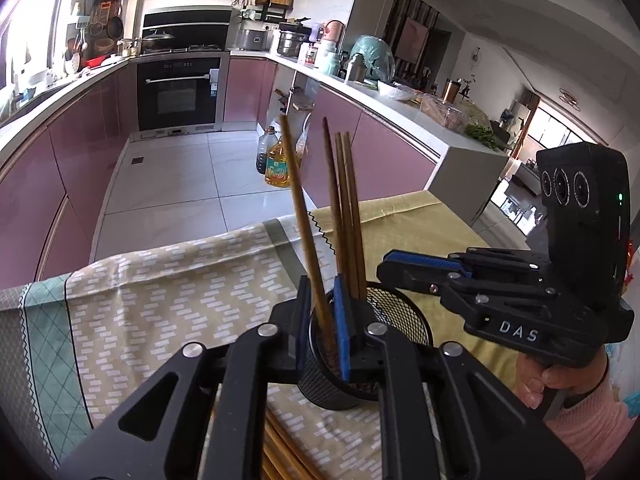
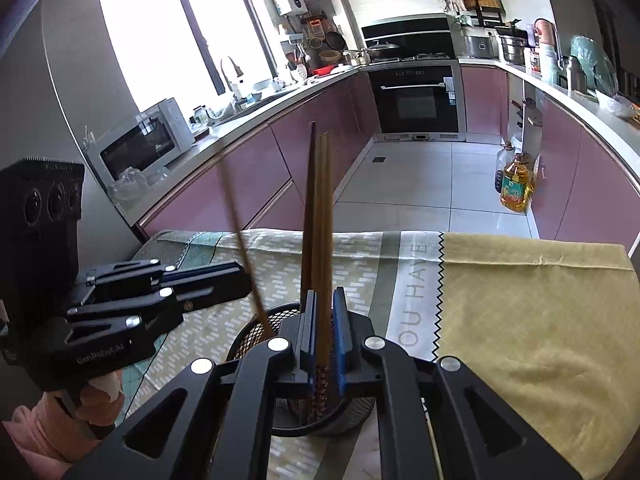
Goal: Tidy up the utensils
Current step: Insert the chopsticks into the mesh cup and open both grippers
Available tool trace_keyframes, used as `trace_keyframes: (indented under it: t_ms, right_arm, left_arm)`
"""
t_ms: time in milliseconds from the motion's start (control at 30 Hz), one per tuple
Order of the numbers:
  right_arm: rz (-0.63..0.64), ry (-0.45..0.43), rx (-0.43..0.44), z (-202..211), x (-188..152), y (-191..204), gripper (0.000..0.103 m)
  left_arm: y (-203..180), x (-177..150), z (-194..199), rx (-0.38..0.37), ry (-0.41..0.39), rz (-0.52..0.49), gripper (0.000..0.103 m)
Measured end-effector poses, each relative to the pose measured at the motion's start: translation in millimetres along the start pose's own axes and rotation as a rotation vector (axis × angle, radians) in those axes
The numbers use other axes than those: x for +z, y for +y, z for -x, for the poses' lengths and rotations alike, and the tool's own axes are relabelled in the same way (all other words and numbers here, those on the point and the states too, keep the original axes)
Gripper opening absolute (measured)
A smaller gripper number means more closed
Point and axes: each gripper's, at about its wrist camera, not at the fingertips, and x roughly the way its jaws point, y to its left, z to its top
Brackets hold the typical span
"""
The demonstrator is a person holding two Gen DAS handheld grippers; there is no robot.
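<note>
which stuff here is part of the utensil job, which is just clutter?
Job:
- left gripper, shut on one chopstick
- right gripper, shut on chopsticks
- mesh holder
- loose chopsticks on the cloth

Clutter:
- oil bottle
- microwave
- oven

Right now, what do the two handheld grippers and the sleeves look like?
Both grippers, left gripper and right gripper, are matte black linkages with silver rivets and blue finger pads. White lettering marks the bodies. Each carries a three-lens camera block. Pink sleeves.
</note>
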Motion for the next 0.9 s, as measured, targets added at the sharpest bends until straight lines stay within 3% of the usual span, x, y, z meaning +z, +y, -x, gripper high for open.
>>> trace_keyframes:
  t_ms: [100,200,267,467,633,900]
  right_arm:
    - [0.003,-0.026,-0.002,6.2,-2.1,1.9,0.008]
    - [0.021,-0.056,-0.002,16.4,-6.4,9.1,0.009]
    - [0.042,-0.076,0.017,25.6,-11.6,17.6,0.015]
    - [0.151,-0.096,0.087,44.8,-38.5,53.0,0.034]
    - [0.183,-0.01,0.124,24.3,-69.4,75.6,0.037]
    - [0.104,0.165,0.119,-33.9,-106.7,77.4,0.037]
  left_arm:
    - [-0.8,-5.5,6.8,0.029,-0.023,0.004,0.026]
    - [0.1,-13.9,24.2,0.066,-0.08,0.002,0.031]
    - [1.1,-21.2,39.7,0.083,-0.127,-0.005,0.041]
    - [10.6,-53.7,81.1,0.137,-0.203,-0.017,0.054]
    - [25.0,-88.1,79.4,0.182,-0.121,-0.013,0.056]
    - [51.2,-145.2,48.7,0.215,0.07,0.045,0.056]
